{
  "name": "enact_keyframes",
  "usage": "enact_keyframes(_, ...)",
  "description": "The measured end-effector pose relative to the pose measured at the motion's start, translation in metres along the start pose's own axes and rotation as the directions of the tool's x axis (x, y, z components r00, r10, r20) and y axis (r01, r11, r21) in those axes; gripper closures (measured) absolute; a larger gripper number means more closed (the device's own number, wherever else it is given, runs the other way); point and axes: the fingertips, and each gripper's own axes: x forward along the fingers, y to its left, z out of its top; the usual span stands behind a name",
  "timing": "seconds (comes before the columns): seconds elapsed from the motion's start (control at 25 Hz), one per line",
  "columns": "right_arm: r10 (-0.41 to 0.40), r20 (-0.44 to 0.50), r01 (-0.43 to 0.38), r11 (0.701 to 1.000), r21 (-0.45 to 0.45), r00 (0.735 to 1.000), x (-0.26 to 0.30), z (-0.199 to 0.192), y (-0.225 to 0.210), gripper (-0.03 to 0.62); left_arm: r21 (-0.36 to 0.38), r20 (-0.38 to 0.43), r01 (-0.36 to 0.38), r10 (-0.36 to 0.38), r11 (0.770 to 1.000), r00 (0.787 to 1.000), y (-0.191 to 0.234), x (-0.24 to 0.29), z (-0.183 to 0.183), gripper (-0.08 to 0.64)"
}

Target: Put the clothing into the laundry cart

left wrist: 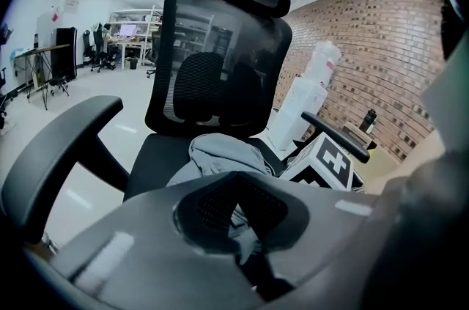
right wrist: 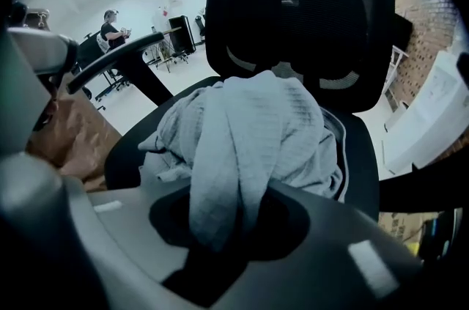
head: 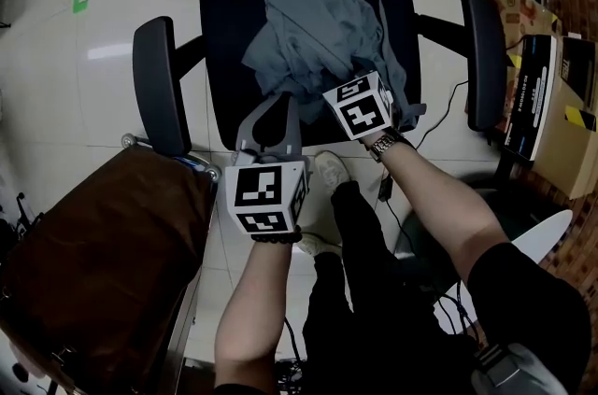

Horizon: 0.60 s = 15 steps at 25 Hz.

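Note:
A crumpled grey garment (head: 318, 20) lies on the seat of a black office chair (head: 224, 29). My right gripper (right wrist: 220, 191) is at the garment's near edge, shut on a thick fold of the grey cloth (right wrist: 256, 125) that runs down between its jaws. In the head view only its marker cube (head: 360, 108) shows over the cloth. My left gripper (head: 278, 101) hovers at the seat's front edge, left of the right one, jaws together and holding nothing; the garment (left wrist: 220, 155) lies just beyond its tips (left wrist: 234, 176). The brown laundry cart (head: 93, 262) stands at the lower left.
The chair's armrests (head: 154, 85) (head: 486, 57) flank the seat, and its tall mesh back (right wrist: 300, 15) rises behind the garment. Cardboard boxes (head: 551, 104) and cables crowd the right side. The person's legs and shoes (head: 327, 169) are just below the seat.

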Motion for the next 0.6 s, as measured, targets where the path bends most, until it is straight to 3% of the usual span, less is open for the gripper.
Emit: enact_keyframes(0.6,0.012,0.243,-0.001,0.999,-0.045,0.970,-0.157,0.081,0.048,0.482,0.022,0.135,-0.065,0.061,0.998,0.989,-0.029,-0.112,0.069,0.557)
